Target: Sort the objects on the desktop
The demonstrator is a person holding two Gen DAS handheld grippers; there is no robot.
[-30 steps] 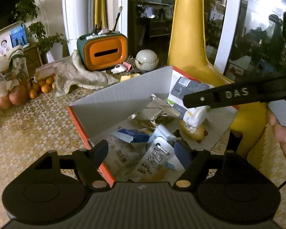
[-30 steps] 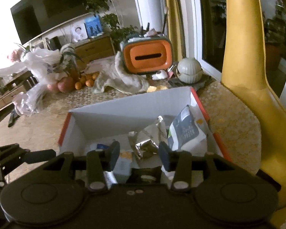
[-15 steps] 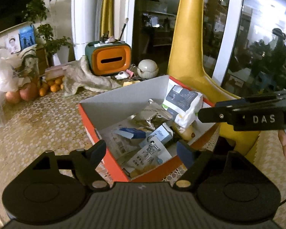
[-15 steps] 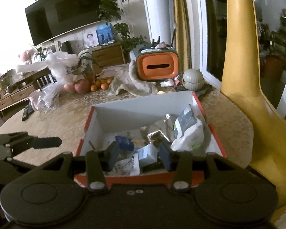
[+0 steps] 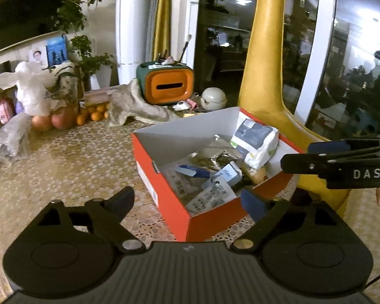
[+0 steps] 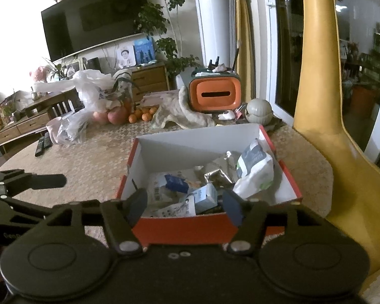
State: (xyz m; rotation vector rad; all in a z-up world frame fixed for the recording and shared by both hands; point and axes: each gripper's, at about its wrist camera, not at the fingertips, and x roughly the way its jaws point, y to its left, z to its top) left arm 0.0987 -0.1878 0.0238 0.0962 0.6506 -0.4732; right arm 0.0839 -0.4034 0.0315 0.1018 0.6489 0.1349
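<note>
Holding both tongs just short of the orange cardboard box [image 5: 190, 217], I see my left gripper [image 5: 187, 200] and right gripper [image 6: 183, 204] empty, their jaws having just been opening wide. Sorted packets fill the box, among them a white-and-grey pouch [image 6: 254, 169] leaning on its far wall. If I reach in carelessly, a finger could catch the near rim and drag the box. It sits on a beige patterned tablecloth [image 5: 63, 164]; beyond stand an orange tissue holder [image 6: 214, 95] and a yellow chair [image 6: 342, 152].
</note>
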